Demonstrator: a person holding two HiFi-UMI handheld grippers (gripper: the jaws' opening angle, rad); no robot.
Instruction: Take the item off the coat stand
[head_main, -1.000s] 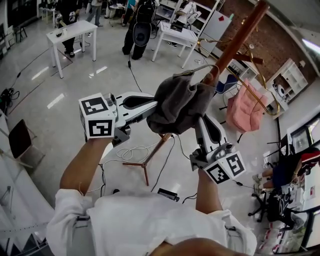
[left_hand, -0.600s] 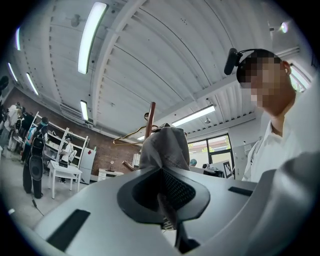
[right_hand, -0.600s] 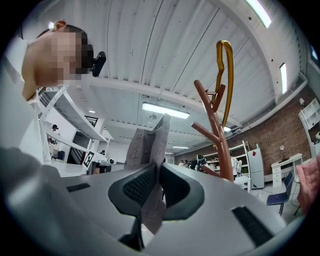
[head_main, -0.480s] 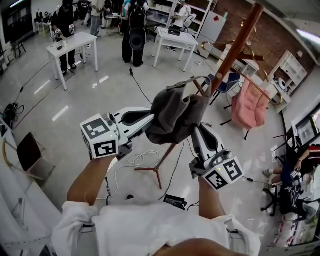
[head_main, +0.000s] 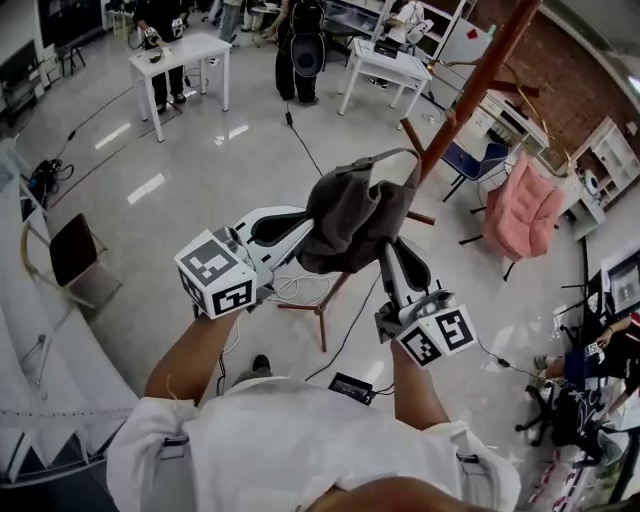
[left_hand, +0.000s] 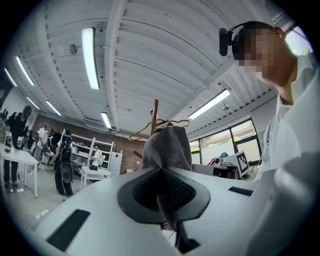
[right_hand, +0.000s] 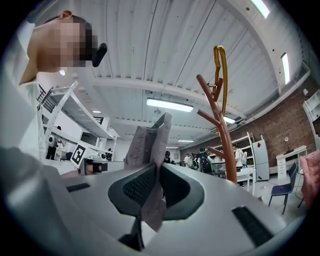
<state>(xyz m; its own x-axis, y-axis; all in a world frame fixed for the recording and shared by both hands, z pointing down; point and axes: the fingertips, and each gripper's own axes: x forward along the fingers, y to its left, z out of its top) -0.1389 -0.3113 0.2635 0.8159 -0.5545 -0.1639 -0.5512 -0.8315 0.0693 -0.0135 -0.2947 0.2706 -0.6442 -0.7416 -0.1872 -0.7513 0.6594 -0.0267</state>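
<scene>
Both claws have come down a bit since a second ago, and the grey cloth (head_main: 350, 210) has come down with them. It sits lower against the coat stand (head_main: 480, 80) than it did and looks pulled more toward the person. My read is the lift-off is mostly done and this is the carry-away part. I can't tell from the head view whether the wire hanger (head_main: 385, 157) on top of the cloth is fully clear of the pegs, since it's right beside the pole.

The left claw (head_main: 300, 222) is clamped tight on one side of the cloth, with fabric pinched flat between its pads. The right claw (head_main: 388, 250) is closed on the other side, and a fold of cloth pokes out above and below its jaws.

The cloth is a dark grey, soft, bunched-up thing hanging in a lump between the two claws, in the air with nothing under it. In the right gripper view the stand is off to the side of it, not touching.
</scene>
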